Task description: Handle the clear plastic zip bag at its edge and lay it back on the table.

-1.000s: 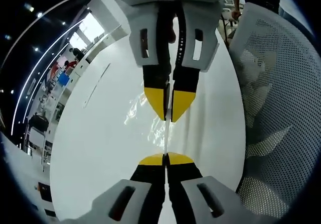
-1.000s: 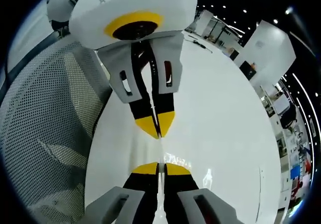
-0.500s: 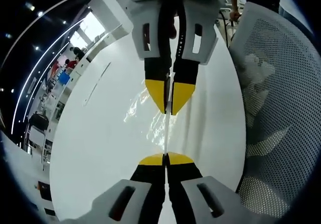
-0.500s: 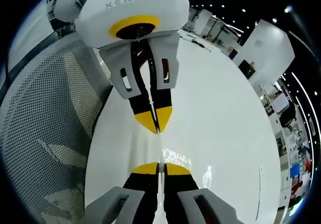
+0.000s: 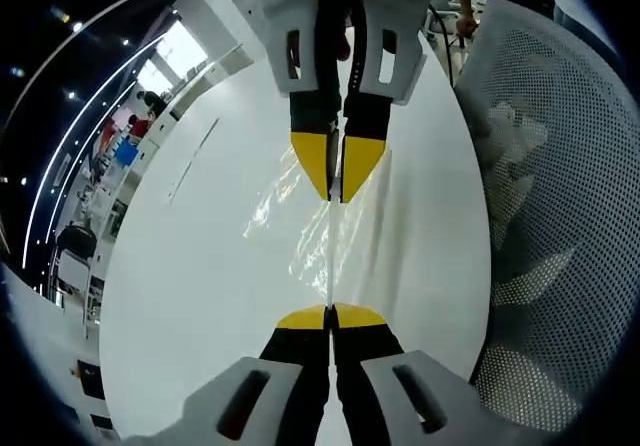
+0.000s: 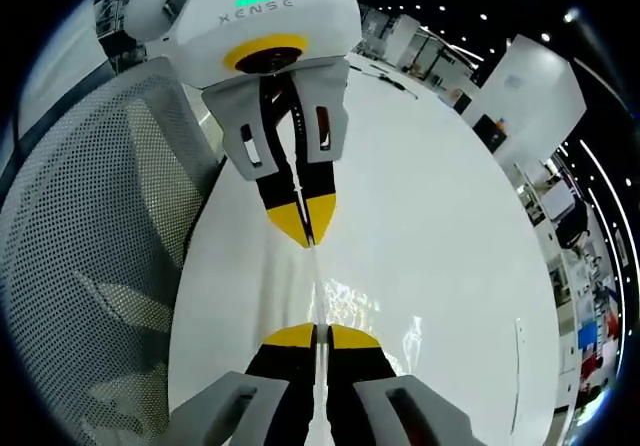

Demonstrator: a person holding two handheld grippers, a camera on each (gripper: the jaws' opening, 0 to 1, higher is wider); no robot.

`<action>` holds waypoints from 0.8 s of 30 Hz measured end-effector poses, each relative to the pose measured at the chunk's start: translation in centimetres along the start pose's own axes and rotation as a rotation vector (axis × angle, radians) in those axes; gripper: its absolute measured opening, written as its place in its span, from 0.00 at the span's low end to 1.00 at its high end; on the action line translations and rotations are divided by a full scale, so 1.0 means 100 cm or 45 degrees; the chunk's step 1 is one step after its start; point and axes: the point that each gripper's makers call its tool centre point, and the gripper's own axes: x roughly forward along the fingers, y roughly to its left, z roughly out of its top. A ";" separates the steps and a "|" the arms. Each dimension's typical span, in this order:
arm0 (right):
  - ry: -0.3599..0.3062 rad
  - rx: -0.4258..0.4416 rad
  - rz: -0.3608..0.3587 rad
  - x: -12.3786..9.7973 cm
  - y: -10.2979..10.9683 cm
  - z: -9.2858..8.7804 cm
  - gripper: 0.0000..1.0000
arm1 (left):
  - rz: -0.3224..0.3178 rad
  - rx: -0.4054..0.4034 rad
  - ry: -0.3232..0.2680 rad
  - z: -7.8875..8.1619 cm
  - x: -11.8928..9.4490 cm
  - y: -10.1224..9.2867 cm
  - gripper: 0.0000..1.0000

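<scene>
— What am I looking at, left to right, in the left gripper view?

— I'm seeing one white table point(image 5: 200, 296), one clear bag point(image 5: 300, 216) stretched over it, and one mesh chair point(image 5: 560, 216) on the right. My left gripper point(image 5: 330, 318) is pinching the near end of the bag's edge, jaws pressed together on it. The right gripper point(image 5: 335, 181) is coming down from the top, its two yellow tips also clamped on that same edge at the far end. The edge is running as a thin line between the two. The rest of the bag is spreading to the left, wrinkled and glinting; I cannot tell whether it is touching the table.

— And the right gripper view?

— One chair point(image 6: 90, 266) is on the left, one table point(image 6: 450, 266) on the right. The right gripper point(image 6: 320, 334) is closing on the bag point(image 6: 345, 301) at the bottom, and the left gripper point(image 6: 303, 228) is gripping it from above. Far off along the table I'm counting one dark thin object point(image 6: 385, 79); it is too small to identify.
</scene>
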 end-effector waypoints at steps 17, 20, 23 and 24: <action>0.015 0.006 -0.011 -0.003 0.000 -0.006 0.00 | -0.010 -0.030 0.033 -0.010 -0.003 -0.002 0.00; 0.015 0.010 -0.013 -0.003 0.000 -0.007 0.00 | -0.006 -0.031 0.033 -0.012 -0.003 -0.002 0.00; 0.017 0.012 -0.016 -0.004 0.001 -0.008 0.00 | -0.005 -0.032 0.037 -0.013 -0.003 -0.002 0.00; 0.019 0.011 -0.017 -0.004 0.001 -0.009 0.00 | -0.006 -0.032 0.040 -0.014 -0.003 -0.002 0.00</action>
